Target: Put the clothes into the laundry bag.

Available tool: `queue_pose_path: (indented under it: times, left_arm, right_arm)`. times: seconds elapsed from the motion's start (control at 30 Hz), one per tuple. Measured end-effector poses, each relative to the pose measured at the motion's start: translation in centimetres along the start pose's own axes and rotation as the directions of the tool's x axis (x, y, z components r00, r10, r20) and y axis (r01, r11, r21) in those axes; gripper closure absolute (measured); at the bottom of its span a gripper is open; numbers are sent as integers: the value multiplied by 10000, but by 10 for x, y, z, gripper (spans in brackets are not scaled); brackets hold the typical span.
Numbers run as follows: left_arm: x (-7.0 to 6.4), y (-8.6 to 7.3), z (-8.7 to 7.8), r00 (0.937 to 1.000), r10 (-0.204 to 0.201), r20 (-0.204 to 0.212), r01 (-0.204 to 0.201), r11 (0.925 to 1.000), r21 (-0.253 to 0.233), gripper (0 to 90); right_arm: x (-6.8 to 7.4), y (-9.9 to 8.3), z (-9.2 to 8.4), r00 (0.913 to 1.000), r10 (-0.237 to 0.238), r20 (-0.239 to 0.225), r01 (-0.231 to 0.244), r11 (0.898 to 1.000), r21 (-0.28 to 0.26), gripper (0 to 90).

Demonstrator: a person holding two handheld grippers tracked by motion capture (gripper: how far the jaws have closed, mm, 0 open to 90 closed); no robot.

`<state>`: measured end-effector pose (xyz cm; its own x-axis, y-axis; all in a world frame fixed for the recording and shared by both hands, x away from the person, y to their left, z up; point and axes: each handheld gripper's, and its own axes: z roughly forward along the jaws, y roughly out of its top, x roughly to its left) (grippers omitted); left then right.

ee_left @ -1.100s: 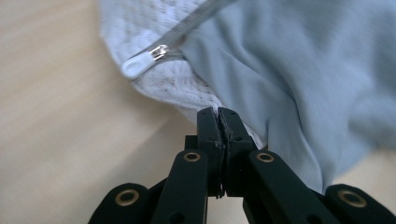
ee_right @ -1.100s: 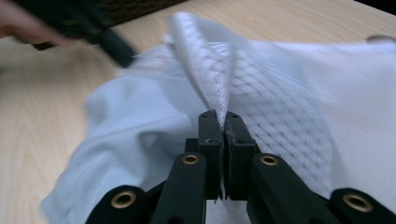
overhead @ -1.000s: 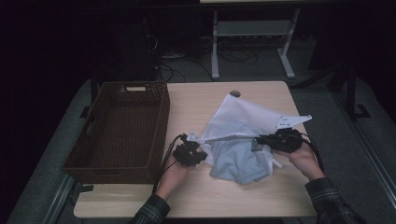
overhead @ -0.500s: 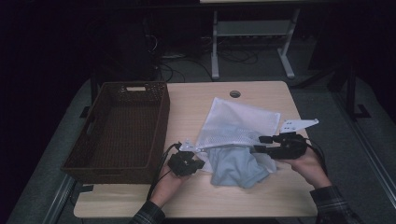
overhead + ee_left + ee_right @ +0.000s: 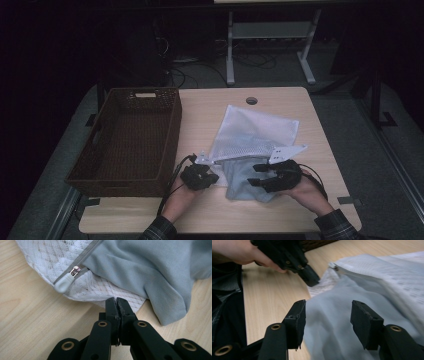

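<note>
Left gripper view: my left hand-held gripper (image 5: 116,302) pinches the mesh laundry bag's (image 5: 45,255) edge, anchoring it; right hand-held gripper (image 5: 328,312), jaws just opening, hovers empty over the grey garment (image 5: 329,340).

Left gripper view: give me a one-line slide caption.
Left gripper pinches the white mesh laundry bag's edge beside its zipper pull, grey garment spilling out onto the wooden table.

Looks like a lab or test bay, not a home. Small light wood table (image 5: 320,200) with a cable hole (image 5: 251,100), standing on grey carpet (image 5: 380,165). Room behind is dark. Metal frame legs (image 5: 230,55) of another bench at the back, loose cables (image 5: 190,75) trailing on the floor under it. Wicker basket (image 5: 131,137) on the table looks like a prop.
</note>
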<state>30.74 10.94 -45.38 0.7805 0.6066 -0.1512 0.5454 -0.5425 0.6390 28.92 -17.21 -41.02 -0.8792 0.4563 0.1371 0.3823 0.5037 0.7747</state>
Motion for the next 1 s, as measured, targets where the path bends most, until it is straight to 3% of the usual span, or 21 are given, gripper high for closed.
queue_pose_path:
  times: [0.3, 0.67, 0.83, 1.0]
  left_arm:
    - [1, -2, 6, 10000, -31, -61, 32, 9996, 280, 884]
    - [1, -3, 6, 10000, -11, -70, 13, 9997, 259, 885]
    - [1, -3, 5, 10000, -86, -21, 86, 9997, 248, 885]
    - [1, -3, 6, 9999, -74, -78, 76, 9996, 264, 884]
  right_arm:
    - [20, 4, 37, 9985, -407, -362, 434, 9962, 757, 430]
    - [25, -7, 71, 9990, -419, 164, 385, 9845, 1713, 405]
    - [28, -9, 76, 9958, -812, 412, 721, 9795, 1884, 406]
    - [32, -12, 77, 9806, -1562, 1183, 1323, 9731, 1887, 618]
